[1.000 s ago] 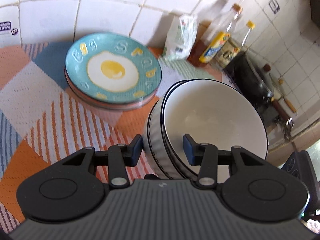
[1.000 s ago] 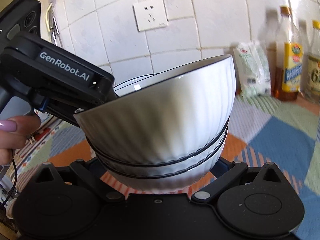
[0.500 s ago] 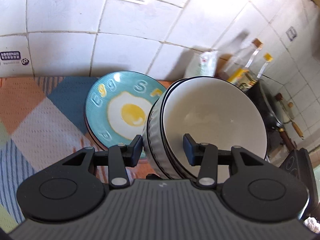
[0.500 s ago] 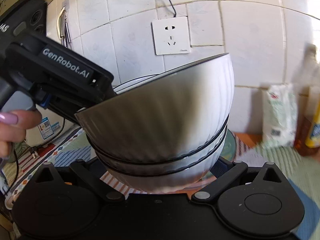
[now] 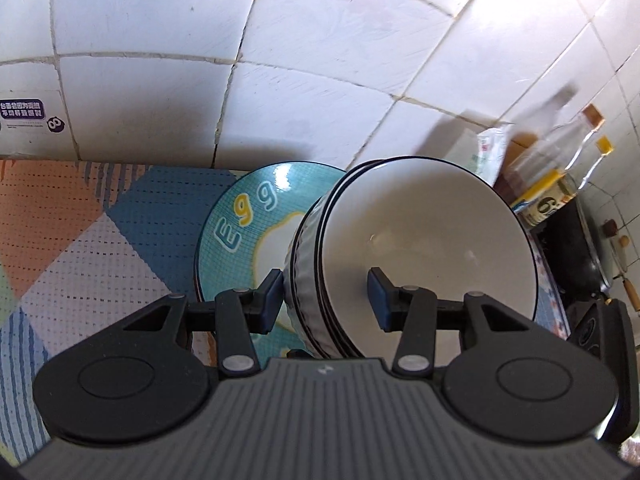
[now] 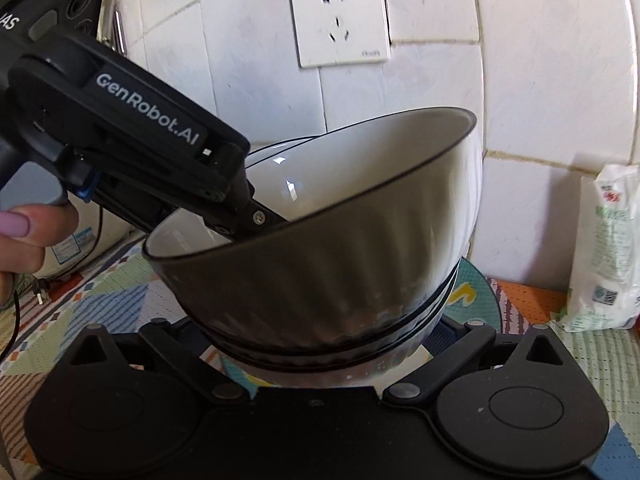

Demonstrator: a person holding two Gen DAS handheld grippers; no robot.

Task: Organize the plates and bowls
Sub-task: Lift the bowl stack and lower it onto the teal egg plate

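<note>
Stack of white ribbed bowls point(image 5: 420, 248): nested, tilted, carried between my two grippers above the counter mat point(image 5: 80, 240). My left gripper point(image 5: 326, 298): clamped on the stack's near rim, one finger outside the ribbed wall, the other inside the top bowl. My right gripper point(image 6: 320, 340): arms spread around the stack's base; fingertips hidden behind the bowls, so grip cannot be confirmed. Blue egg plate point(image 5: 240, 224): flat on the mat by the tiled wall point(image 5: 280, 100), directly under the stack. White bag point(image 6: 608, 248) and bottles point(image 5: 560, 184): against the wall, off to the side.
</note>
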